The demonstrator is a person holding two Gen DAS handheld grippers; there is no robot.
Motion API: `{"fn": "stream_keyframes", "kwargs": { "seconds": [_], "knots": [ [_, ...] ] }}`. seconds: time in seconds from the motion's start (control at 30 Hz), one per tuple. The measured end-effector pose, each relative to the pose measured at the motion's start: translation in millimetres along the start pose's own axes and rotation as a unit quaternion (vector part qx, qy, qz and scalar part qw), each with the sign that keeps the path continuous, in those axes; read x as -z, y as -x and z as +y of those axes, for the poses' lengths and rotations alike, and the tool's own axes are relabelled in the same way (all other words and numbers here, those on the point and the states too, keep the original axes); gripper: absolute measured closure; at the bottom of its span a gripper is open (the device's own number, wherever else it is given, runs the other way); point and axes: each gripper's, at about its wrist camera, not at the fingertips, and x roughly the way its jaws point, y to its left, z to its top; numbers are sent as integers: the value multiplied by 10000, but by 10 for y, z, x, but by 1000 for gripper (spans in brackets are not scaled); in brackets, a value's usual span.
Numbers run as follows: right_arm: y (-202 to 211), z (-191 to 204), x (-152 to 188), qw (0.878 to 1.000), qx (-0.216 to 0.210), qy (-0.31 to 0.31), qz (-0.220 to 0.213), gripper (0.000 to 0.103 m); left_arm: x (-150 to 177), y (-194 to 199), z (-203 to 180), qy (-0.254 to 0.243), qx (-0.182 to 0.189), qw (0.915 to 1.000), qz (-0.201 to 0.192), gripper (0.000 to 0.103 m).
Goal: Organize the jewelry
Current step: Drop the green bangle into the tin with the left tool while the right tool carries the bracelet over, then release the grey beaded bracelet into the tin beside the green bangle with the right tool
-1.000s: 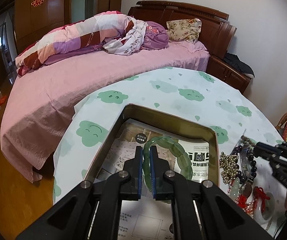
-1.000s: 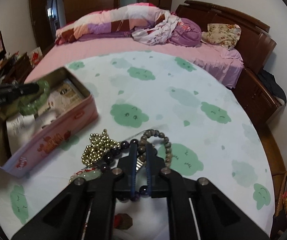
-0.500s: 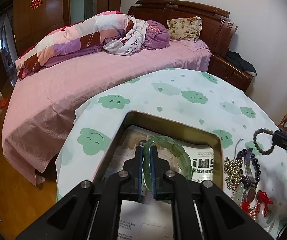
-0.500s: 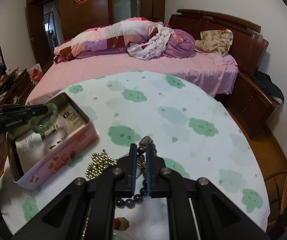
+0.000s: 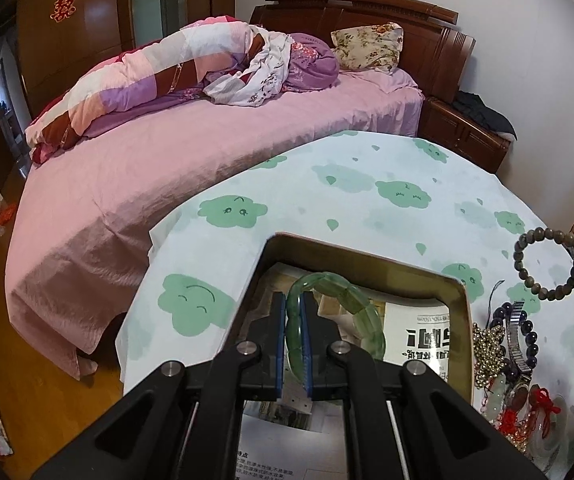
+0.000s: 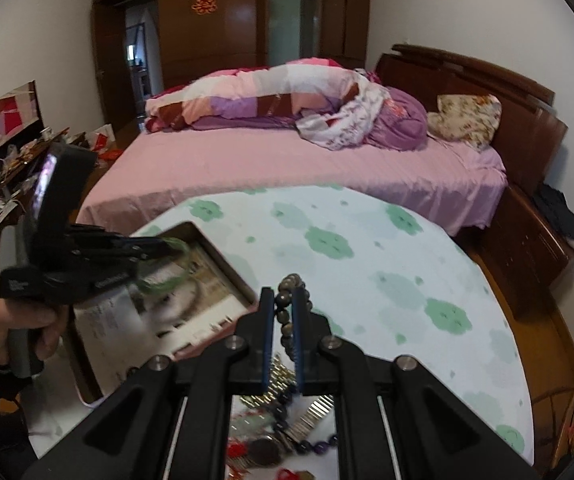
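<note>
My left gripper [image 5: 294,304] is shut on a green jade bangle [image 5: 351,304] and holds it over the open metal tin [image 5: 458,320]; it also shows in the right wrist view [image 6: 163,249]. My right gripper [image 6: 283,298] is shut on a brown bead bracelet [image 6: 292,282], lifted above the table; the bracelet hangs at the right edge of the left wrist view [image 5: 527,272]. A jewelry pile [image 5: 507,352] of gold beads, a watch band, dark beads and red cord lies right of the tin.
The round table has a white cloth with green clouds [image 5: 367,200]. Printed papers [image 5: 419,340] line the tin. A pink bed [image 5: 207,152] stands behind the table. A wooden nightstand [image 6: 527,240] is at the right.
My right gripper has lifted the brown bead bracelet off the pile and moved it up and left toward the tin. My left gripper still holds the bangle over the tin.
</note>
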Motion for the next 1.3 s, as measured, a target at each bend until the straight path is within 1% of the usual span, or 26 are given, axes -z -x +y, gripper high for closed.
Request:
{"fn": "stream_keyframes", "kwargs": {
  "seconds": [0.2,0.37,0.47,0.53,0.57,0.6,0.67,0.7,0.77,0.83,0.87,0.9,0.93,1.03,1.07,1.1,1.17,1.3],
  "knots": [
    [-113,183,-96,9997,-203,115,-74,93,13,-9,39,79,11,10000,33,91],
    [-255,322,-129,9991,-360,209,-80,93,36,-3,86,215,2,9998,55,90],
    [-349,378,-139,9986,-478,204,-69,93,33,54,97,248,-22,9997,-13,87],
    [-396,405,-133,9983,-548,196,-33,93,28,96,106,284,-39,9996,-71,75],
    [-415,418,-131,9981,-583,195,-6,93,30,123,114,320,8,9994,-112,61],
    [-462,430,-121,9978,-632,201,52,93,33,153,122,369,-49,9992,-161,40],
    [-497,448,-103,9977,-634,192,107,93,48,246,147,466,-232,9980,-364,20],
    [-529,449,-88,9975,-657,186,160,93,56,289,159,492,-196,9976,-455,20],
    [-568,437,-58,9974,-677,134,218,92,66,335,187,539,-80,9974,-470,20],
    [-581,421,-30,9972,-700,93,247,90,82,369,215,596,-118,9970,-477,20],
    [-579,411,-23,9973,-683,64,243,83,89,377,230,629,-113,9968,-478,20],
    [-571,383,-16,9974,-679,-1,247,80,95,379,245,666,-104,9966,-466,20],
    [-564,366,-11,9973,-692,-42,253,78,106,378,258,717,-94,9964,-449,20],
    [-535,328,-3,9977,-623,-94,238,78,135,370,277,819,-56,9958,-401,20],
    [-531,306,1,9977,-612,-125,248,75,146,370,274,829,-51,9958,-387,20],
    [-516,270,9,9977,-599,-185,261,68,161,376,271,842,-55,9957,-383,20],
    [-478,201,23,9978,-546,-286,260,57,172,387,259,819,-56,9958,-397,20],
    [-327,55,93,9986,-383,-290,231,56,212,425,160,643,-95,9969,-452,20]
  ]
}}
